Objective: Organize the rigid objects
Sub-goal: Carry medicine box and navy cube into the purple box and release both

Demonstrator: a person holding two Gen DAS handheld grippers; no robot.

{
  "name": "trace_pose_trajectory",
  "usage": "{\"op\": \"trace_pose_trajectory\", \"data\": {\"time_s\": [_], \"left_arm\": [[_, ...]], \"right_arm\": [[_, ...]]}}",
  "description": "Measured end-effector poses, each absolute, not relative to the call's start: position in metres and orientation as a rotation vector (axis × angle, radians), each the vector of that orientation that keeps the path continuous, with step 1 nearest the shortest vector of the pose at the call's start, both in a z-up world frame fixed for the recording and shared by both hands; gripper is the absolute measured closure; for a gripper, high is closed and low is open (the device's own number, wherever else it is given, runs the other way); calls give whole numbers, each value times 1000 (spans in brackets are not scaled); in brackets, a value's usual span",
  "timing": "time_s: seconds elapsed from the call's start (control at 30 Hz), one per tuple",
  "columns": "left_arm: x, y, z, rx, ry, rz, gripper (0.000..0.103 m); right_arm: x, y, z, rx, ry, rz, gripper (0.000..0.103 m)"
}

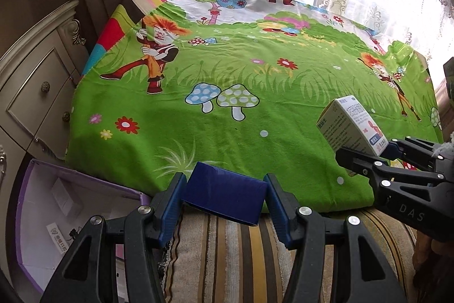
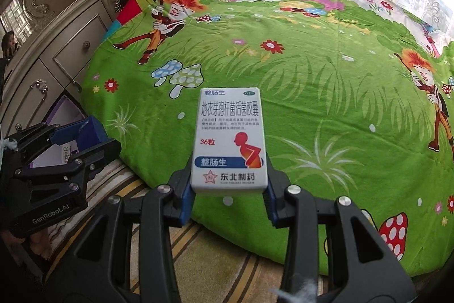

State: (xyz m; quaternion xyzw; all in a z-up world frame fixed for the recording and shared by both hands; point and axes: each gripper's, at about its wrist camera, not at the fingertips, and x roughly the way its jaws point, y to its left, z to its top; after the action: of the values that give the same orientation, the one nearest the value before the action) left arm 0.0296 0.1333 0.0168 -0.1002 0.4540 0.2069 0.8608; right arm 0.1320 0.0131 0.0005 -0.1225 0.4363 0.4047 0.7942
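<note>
Jaws of the left gripper (image 1: pixel 224 189) are clamped on a dark blue box (image 1: pixel 224 196), which is gripped on its two short sides by the blue pads (image 1: pixel 170 206). This box is held over the near edge of the green cartoon-print sheet (image 1: pixel 227 70), where the sheet meets a striped cover (image 1: pixel 232 252).

Jaws of the right gripper (image 2: pixel 229 189) are clamped on a white medicine box (image 2: pixel 229 138), which is gripped at its lower end and stands up above the sheet (image 2: pixel 312 81). Its printed face, with blue Chinese lettering and a red figure, is turned toward the right wrist camera. In the left wrist view the same medicine box (image 1: pixel 350 127) is seen tilted in the right gripper (image 1: pixel 366 151), to the right of the blue box and well apart from it.

An open purple-walled box (image 1: pixel 56 206) with a white interior is located below and to the left of the left gripper, beside a cream cabinet (image 1: pixel 34 87) with drawer knobs. The left gripper (image 2: pixel 82 138) with the blue box (image 2: pixel 90 132) is also visible at the left of the right wrist view.
</note>
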Motion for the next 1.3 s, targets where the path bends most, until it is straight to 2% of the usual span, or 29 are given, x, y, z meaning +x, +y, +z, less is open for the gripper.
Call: {"op": "trace_pose_trajectory", "data": {"time_s": [0.8,1.3], "left_arm": [[-145,220,29,-311,863,734,47],[-205,262,27,-429,802,885,46]], "right_arm": [[-18,109,23,-451,920,1193,58],[-77,179,12,-579,912,1304,58]]}}
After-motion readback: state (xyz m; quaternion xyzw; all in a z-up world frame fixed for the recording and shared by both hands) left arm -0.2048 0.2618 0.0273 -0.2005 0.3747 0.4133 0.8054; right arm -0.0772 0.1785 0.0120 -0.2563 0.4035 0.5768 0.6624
